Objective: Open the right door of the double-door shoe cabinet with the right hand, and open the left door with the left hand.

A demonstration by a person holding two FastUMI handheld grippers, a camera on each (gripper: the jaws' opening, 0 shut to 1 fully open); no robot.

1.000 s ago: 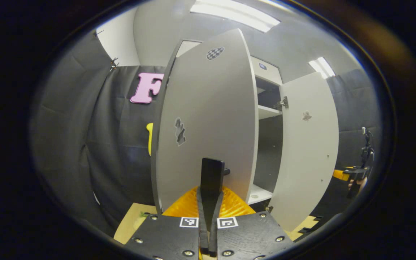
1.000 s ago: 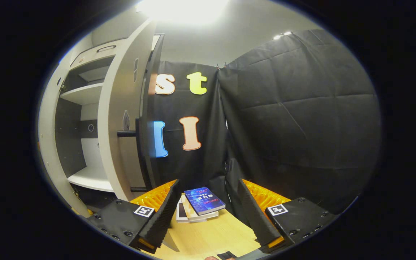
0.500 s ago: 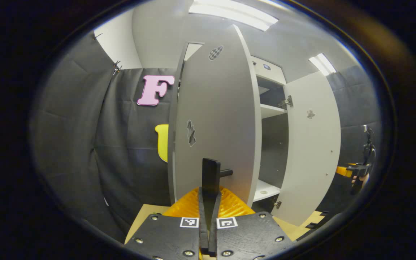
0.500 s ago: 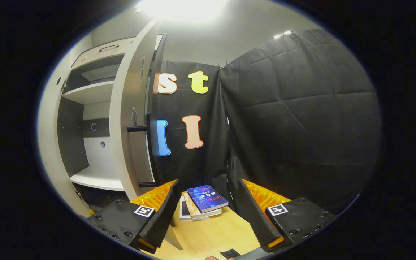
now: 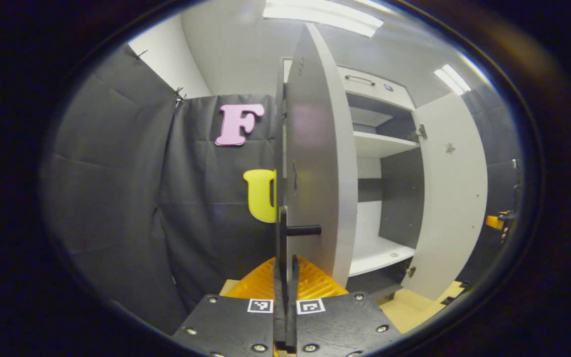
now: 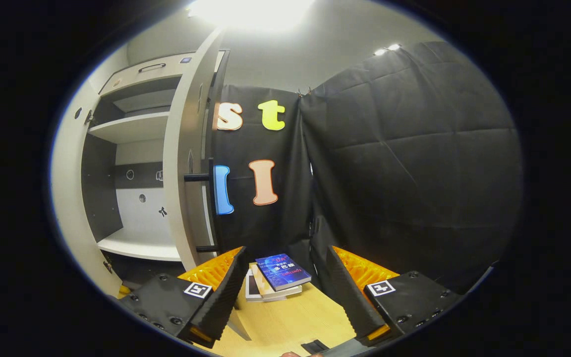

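**Left gripper view: both cabinet doors swung out, one handle in my grip**

Left gripper view: my left gripper (image 5: 285,260) has its jaws closed together on the dark bar handle (image 5: 282,233) of the left door (image 5: 315,168), which stands straight ahead of them, edge-on and swung wide from the shoe cabinet (image 5: 379,144). Beyond that door lie the cabinet's pale shelves (image 5: 382,253); the right door (image 5: 451,198) stands open on the far side.

Right gripper view: my right gripper (image 6: 285,292) has its jaws spread apart, holding nothing, over a wooden tabletop (image 6: 290,322). Between the jaws, farther off, a small stack of books (image 6: 275,277) lies on that tabletop. The right door (image 6: 189,163) stands up and to the left of the jaws, well apart from them, its handle (image 6: 211,198) untouched.
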